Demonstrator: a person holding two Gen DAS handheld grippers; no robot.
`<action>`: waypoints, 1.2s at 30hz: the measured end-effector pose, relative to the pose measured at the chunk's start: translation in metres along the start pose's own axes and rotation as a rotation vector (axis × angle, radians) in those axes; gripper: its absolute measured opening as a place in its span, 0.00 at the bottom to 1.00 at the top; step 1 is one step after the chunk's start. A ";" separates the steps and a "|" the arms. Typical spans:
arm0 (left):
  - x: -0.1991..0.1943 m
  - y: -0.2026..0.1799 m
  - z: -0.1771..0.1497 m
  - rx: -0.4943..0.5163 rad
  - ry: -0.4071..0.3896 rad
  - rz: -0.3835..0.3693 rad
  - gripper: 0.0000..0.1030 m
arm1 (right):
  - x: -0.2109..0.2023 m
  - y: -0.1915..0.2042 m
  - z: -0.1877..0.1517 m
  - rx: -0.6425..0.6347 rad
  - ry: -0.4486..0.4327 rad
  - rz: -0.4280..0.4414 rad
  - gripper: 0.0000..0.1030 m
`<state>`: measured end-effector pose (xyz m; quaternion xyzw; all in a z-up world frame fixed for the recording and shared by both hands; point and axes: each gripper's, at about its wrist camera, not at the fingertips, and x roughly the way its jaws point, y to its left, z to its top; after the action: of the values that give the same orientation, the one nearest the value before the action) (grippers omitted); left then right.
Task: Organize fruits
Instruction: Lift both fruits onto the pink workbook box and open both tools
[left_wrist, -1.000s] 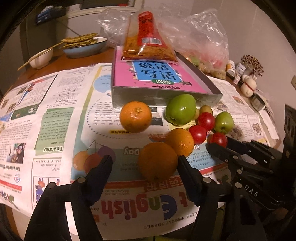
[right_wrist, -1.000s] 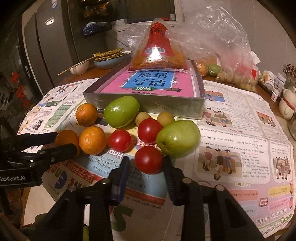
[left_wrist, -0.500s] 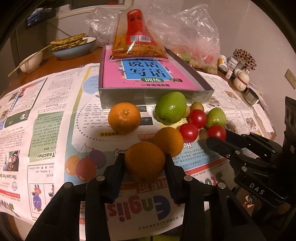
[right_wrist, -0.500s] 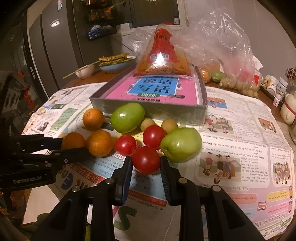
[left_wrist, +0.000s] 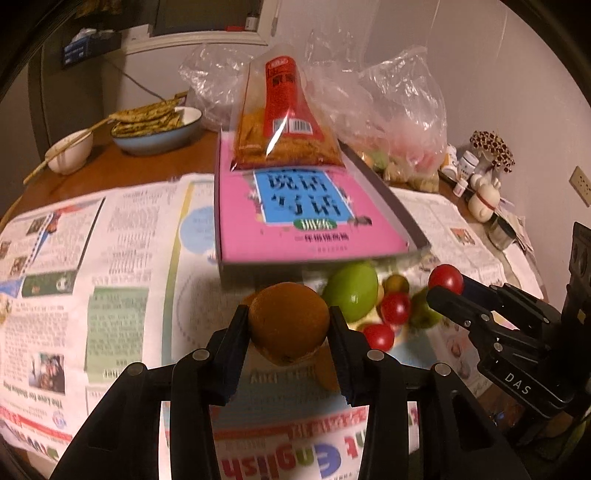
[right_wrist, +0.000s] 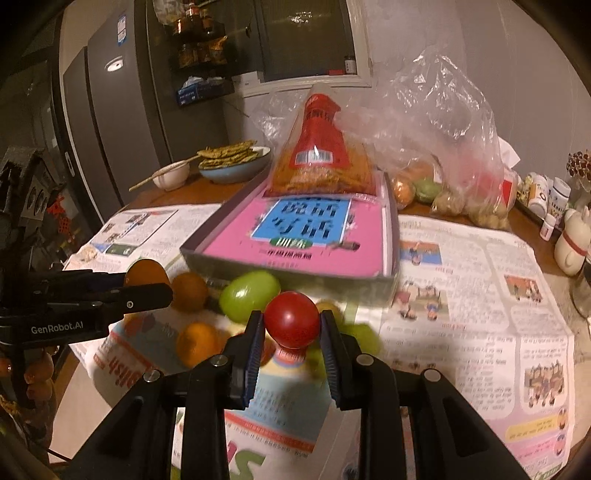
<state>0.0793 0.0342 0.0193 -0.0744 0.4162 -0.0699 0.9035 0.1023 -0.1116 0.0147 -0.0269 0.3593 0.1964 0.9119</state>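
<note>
Left wrist view shows my left tool (left_wrist: 289, 325) clamped on an orange (left_wrist: 288, 320), right tool (right_wrist: 291, 328) clamped on a tomato (right_wrist: 291, 318), both above the tabletop (left_wrist: 122, 166); next, I judge, carry them toward the box (left_wrist: 310, 218).

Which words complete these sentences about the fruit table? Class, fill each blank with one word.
1. The left gripper is shut on an ____.
2. The right gripper is shut on a small ____ fruit.
3. The snack bag lies on a ____ book.
4. The table is covered with ____.

Missing words: orange; red; pink; newspaper
</note>
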 end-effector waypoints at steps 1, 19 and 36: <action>0.002 0.000 0.005 0.000 -0.002 0.003 0.42 | 0.001 -0.002 0.005 0.002 -0.009 -0.002 0.30; 0.048 -0.004 0.049 -0.024 0.016 0.008 0.42 | 0.037 -0.026 0.042 0.026 -0.007 -0.035 0.30; 0.083 -0.001 0.053 -0.023 0.081 0.039 0.42 | 0.066 -0.035 0.050 0.031 0.055 -0.034 0.30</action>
<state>0.1727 0.0212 -0.0083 -0.0736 0.4547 -0.0507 0.8861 0.1914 -0.1124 0.0043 -0.0244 0.3867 0.1745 0.9052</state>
